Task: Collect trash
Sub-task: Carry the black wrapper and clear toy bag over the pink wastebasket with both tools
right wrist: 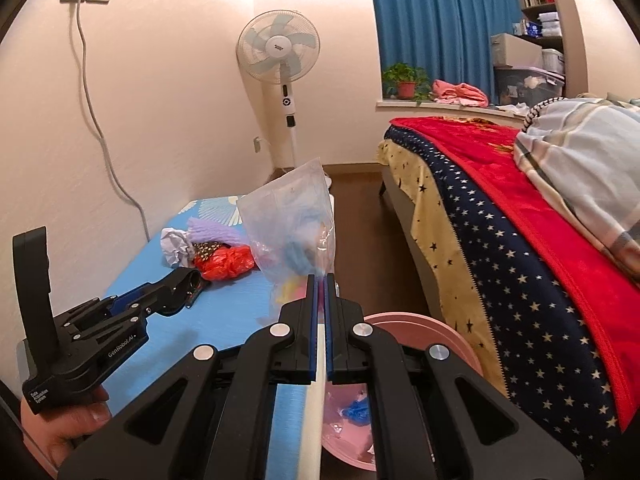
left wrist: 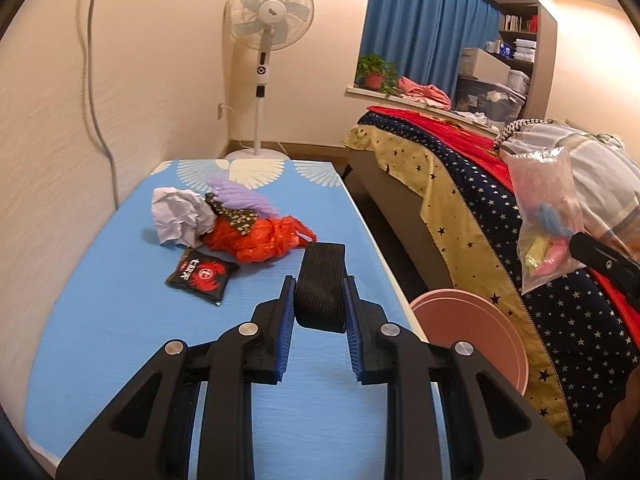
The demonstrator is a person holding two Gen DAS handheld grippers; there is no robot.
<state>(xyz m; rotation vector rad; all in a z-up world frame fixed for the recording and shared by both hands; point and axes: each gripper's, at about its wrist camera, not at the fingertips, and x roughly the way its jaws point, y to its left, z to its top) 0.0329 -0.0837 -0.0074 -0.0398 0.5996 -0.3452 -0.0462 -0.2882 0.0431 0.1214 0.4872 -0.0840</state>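
My left gripper (left wrist: 320, 286) is shut on a folded black mesh strap (left wrist: 322, 276), held above the blue table (left wrist: 120, 320). Further back on the table lie a crumpled white paper (left wrist: 176, 216), a purple knit piece (left wrist: 240, 196), a red plastic bag (left wrist: 260, 242) and a black sachet (left wrist: 202, 276). My right gripper (right wrist: 320, 280) is shut on the lower edge of a clear plastic bag (right wrist: 292, 232) with coloured scraps inside, held over the gap beside the table. A pink bin (right wrist: 448, 334) stands below it, with blue and pink scraps inside. A hand holds the left gripper (right wrist: 188, 286) at the lower left.
A bed (left wrist: 500, 216) with a starred quilt and a red blanket runs along the right, close to the pink bin (left wrist: 472, 332). A standing fan (left wrist: 268, 12) is in the far corner. A grey cable (right wrist: 100, 128) hangs down the left wall. A potted plant (right wrist: 404, 80) sits on the sill.
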